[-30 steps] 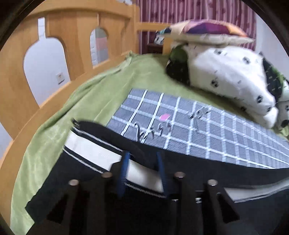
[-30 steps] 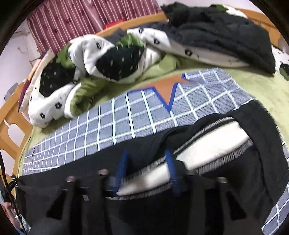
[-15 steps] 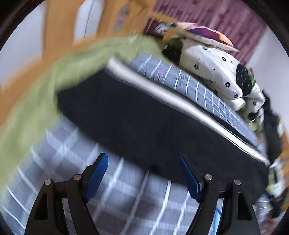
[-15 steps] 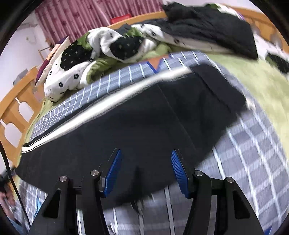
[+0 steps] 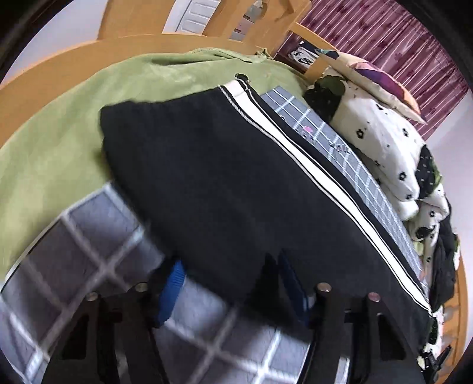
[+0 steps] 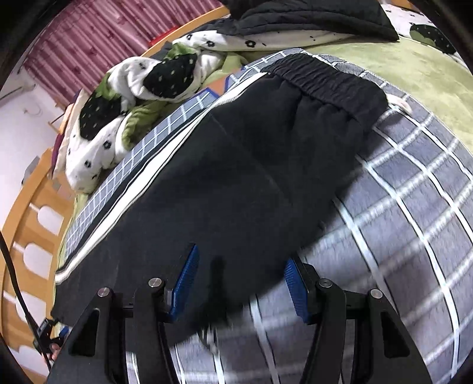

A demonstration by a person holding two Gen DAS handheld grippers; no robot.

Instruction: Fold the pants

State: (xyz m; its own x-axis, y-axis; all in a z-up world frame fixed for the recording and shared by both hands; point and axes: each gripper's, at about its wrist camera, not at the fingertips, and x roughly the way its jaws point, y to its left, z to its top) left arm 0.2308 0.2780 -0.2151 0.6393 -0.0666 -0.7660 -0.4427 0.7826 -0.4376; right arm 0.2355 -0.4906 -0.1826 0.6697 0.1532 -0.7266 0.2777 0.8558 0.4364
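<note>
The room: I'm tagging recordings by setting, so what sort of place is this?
Most likely a bedroom: the black pants lie on a bed with a wooden bed frame, a pillow and a crumpled flowered quilt, with a striped curtain behind.

Wooden-framed bed [image 5: 59, 68], green sheet [image 5: 53, 141] over it.
Grey checked blanket [image 6: 414, 192] lies on the sheet; black pants [image 6: 251, 177] with a white side stripe spread flat on the blanket. Floral duvet [image 5: 381, 138] bunched along the far side, pillow [image 5: 381, 79] on top, dark garment [image 6: 310, 14] heaped nearby.
</note>
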